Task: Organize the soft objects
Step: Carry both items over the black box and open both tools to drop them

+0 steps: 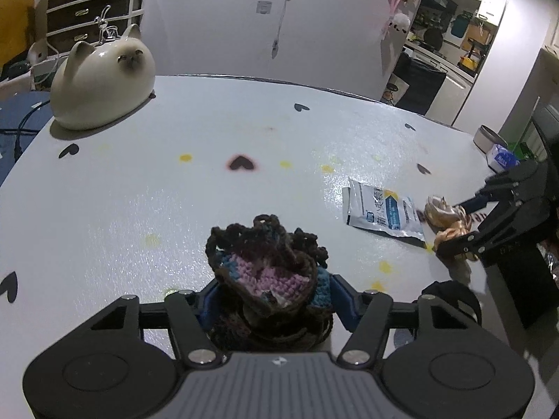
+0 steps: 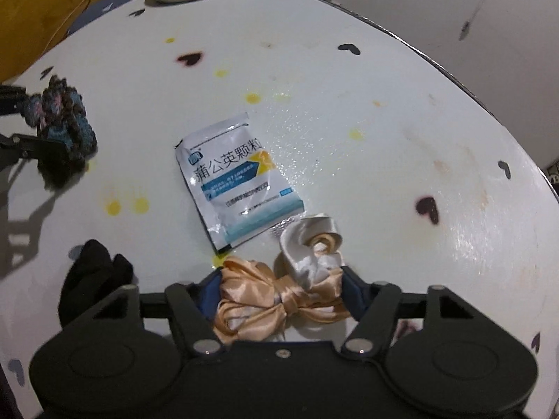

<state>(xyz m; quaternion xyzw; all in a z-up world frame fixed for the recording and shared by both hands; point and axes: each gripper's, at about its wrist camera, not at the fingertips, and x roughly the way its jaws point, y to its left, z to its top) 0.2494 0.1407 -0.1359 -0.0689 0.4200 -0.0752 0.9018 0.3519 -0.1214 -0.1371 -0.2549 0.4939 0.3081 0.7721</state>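
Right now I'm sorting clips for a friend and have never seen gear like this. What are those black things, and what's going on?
They are two hand-held grippers, each with a fisheye camera looking along its fingers. One picture is from the left, one from the right. The left gripper clamps a dark crocheted piece. The right gripper clamps a satin bow. On the white table lie a printed sachet, a black cloth and a ceramic cat.

Dim, cool indoor light, specular glare on the glossy table (image 2: 384, 132) toward three o'clock, hard gripper shadow at nine o'clock in the right wrist view, strong fisheye bending and dark vignette at corners, mild softness overall
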